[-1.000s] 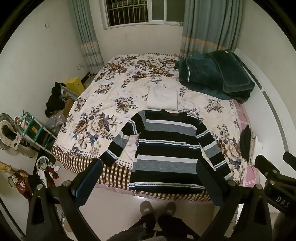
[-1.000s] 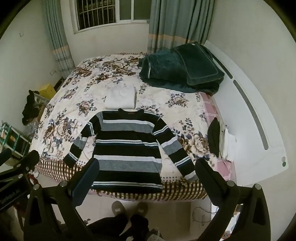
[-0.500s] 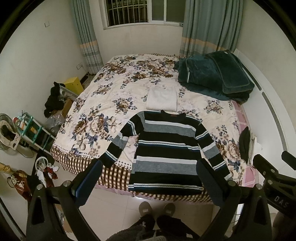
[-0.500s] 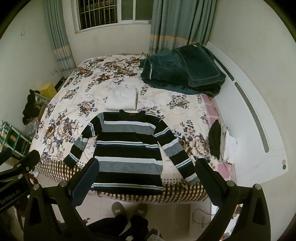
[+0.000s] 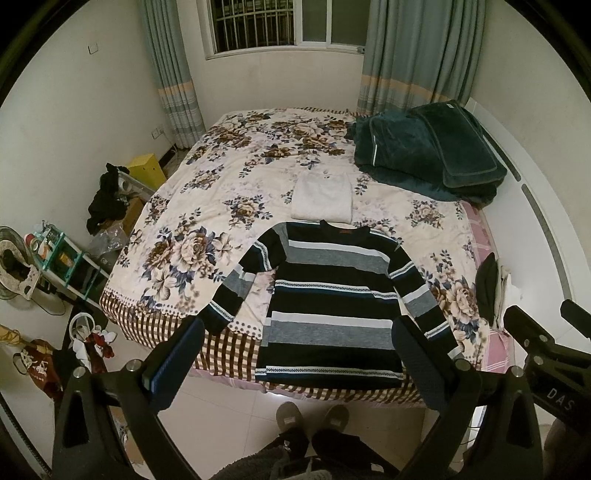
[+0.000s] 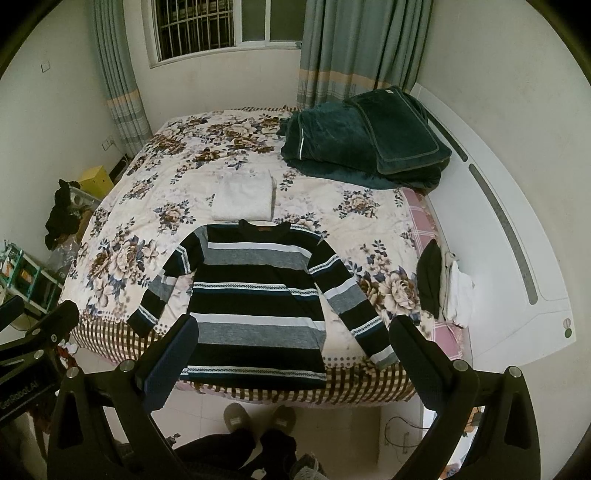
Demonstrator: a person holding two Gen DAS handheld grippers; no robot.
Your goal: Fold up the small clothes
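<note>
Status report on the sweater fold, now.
Both tongs, left and right, open, empty, above the floor. Striped sweater flat, unfolded, sleeves spread. White folded cloth at its collar.

A bed [image 5: 192,236] with a floral cover fills a small room with plain white walls [image 5: 66,110]. A barred window [image 5: 258,26] sits in the far wall between grey-green curtains [image 5: 417,55]. Dark green folded bedding [image 6: 365,140] lies at the far right of the bed, beside a white headboard [image 6: 517,266]. The floor [image 5: 236,413] is pale tile; a teal shelf [image 5: 62,254] and a yellow box [image 5: 146,170] stand along the left wall.
</note>
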